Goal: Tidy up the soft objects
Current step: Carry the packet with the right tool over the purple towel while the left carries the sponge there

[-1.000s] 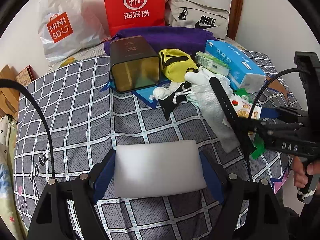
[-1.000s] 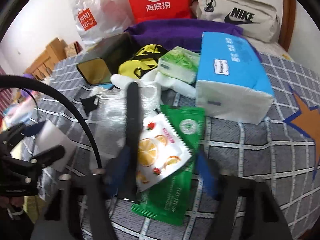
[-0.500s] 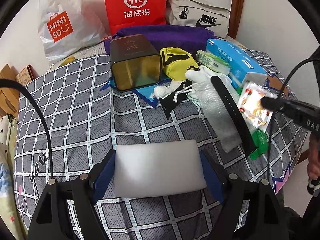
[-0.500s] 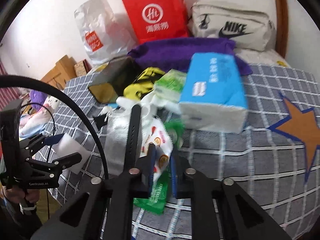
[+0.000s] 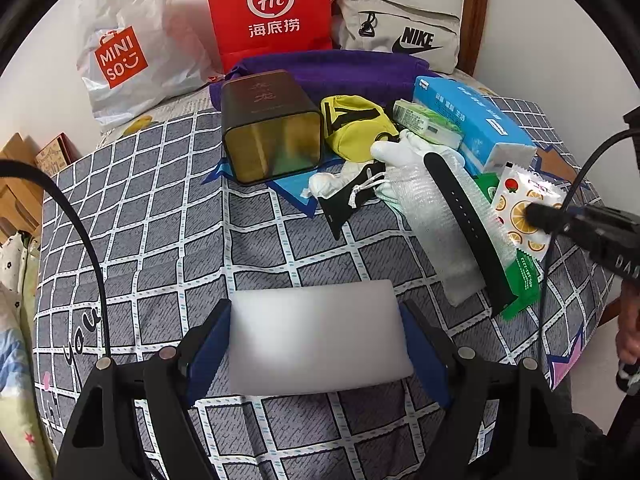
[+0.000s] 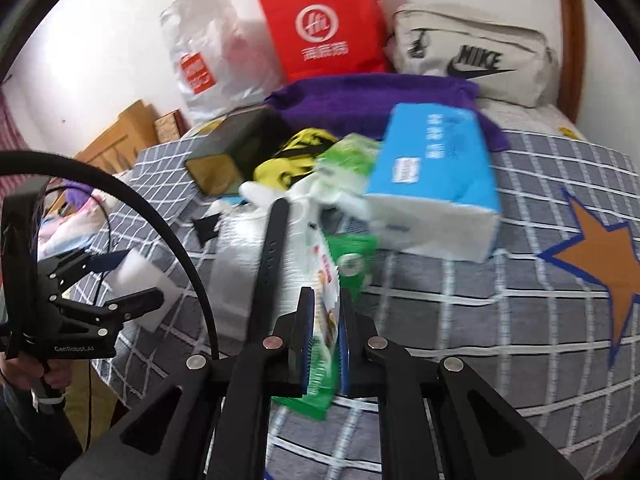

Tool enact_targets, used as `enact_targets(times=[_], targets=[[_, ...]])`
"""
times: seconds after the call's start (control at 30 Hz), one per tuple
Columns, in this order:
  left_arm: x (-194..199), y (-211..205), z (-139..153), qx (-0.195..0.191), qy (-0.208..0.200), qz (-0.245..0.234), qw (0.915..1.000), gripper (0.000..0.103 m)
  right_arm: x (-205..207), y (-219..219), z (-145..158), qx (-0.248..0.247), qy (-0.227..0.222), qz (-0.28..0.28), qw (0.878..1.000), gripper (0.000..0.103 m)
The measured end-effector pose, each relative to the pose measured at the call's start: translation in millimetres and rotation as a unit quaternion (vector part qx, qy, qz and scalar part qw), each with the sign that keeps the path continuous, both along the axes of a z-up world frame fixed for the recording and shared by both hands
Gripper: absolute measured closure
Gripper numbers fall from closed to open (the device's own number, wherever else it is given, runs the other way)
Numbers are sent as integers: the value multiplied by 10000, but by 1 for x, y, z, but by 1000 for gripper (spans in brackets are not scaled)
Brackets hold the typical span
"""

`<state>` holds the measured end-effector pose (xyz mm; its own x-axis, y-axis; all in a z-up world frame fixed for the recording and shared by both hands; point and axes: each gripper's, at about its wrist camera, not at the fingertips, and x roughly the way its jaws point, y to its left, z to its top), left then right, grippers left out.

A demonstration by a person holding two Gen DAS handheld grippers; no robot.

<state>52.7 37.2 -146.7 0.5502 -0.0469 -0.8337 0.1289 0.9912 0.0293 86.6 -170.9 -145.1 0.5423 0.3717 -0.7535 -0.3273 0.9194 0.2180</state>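
Note:
My left gripper point(image 5: 316, 344) is shut on a white foam block point(image 5: 318, 338) and holds it above the checked bedspread point(image 5: 160, 232); both show at the left of the right wrist view, the gripper point(image 6: 132, 280) around the block point(image 6: 140, 280). My right gripper point(image 6: 325, 316) is shut on a white fruit-print sachet point(image 6: 326, 308), lifted over a green sachet point(image 6: 352, 256). In the left wrist view the sachet point(image 5: 520, 204) hangs from the right gripper point(image 5: 538, 214) at the right. A black strap point(image 5: 464, 224) lies over a clear bubble pouch point(image 5: 432, 220).
A dark tin point(image 5: 272, 128), yellow pouch point(image 5: 356, 128), white gloves point(image 5: 400, 152), green tissue pack point(image 5: 424, 120) and blue tissue box point(image 5: 476, 120) crowd the far right. Purple towel point(image 5: 344, 72), red bag point(image 5: 268, 12), Miniso bag point(image 5: 128, 52) and Nike bag point(image 5: 400, 36) line the wall.
My right gripper closed on the fruit-print sachet and lifted it off the green sachet, rising and pulling back. My left gripper stayed still with the foam block.

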Motion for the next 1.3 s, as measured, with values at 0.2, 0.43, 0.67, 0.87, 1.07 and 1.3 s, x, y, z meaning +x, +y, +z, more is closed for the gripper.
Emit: enact_targets(times=[0.2, 0.43, 0.67, 0.87, 1.07, 1.3], targets=[[2, 3, 1, -63, -41, 39, 10000, 23, -1, 13, -4, -84, -24, 176, 9998, 98], [11, 13, 15, -295, -180, 176, 9992, 23, 3, -8, 14, -146, -170, -74, 9997, 99], [30, 22, 36, -395, -302, 300, 9983, 23, 15, -17, 39, -260, -300, -169, 9991, 99], [46, 26, 52, -379, -415, 345, 9978, 23, 33, -17, 59, -205, -452, -72, 9987, 99], [73, 32, 65, -349, -504, 470, 9970, 23, 62, -17, 70, -192, -458, -6, 9988, 99], [114, 38, 81, -237, -624, 588, 9960, 23, 101, -27, 76, -211, -467, -128, 9986, 99]])
